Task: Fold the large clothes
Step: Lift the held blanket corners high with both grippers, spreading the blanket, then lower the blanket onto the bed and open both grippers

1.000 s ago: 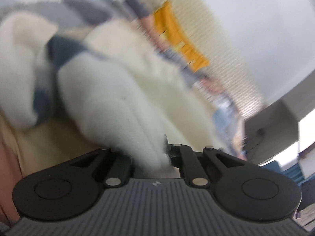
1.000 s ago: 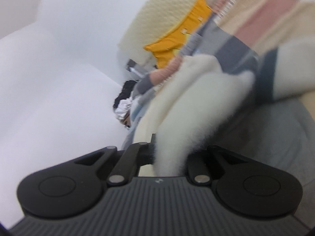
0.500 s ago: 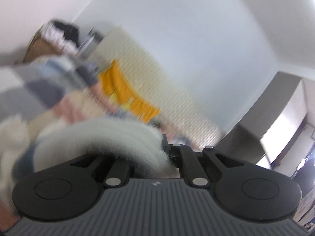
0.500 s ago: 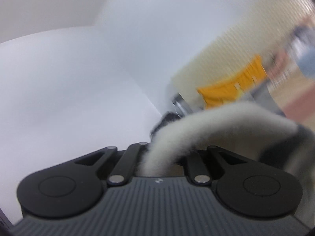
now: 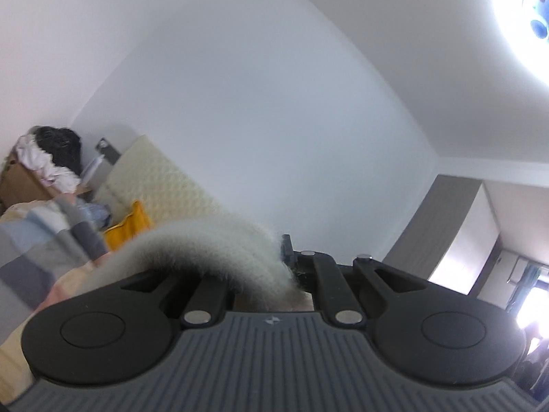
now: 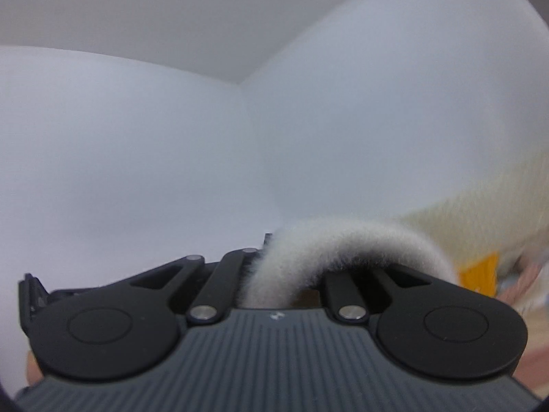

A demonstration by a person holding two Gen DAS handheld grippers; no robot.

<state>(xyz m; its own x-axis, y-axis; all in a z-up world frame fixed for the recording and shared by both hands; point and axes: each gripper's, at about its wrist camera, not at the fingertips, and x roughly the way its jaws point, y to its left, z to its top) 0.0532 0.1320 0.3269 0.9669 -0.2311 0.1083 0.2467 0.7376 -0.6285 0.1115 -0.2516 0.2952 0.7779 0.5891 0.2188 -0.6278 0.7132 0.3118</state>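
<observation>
Fuzzy white garment (image 5: pixel 219 250) apparently pinched between both closed jaws, draping inward.

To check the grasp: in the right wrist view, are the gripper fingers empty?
No, the right gripper is shut on the fluffy white garment, which arches out to its right.

Both wrist views tilt upward toward white walls (image 5: pixel 274 120).
</observation>
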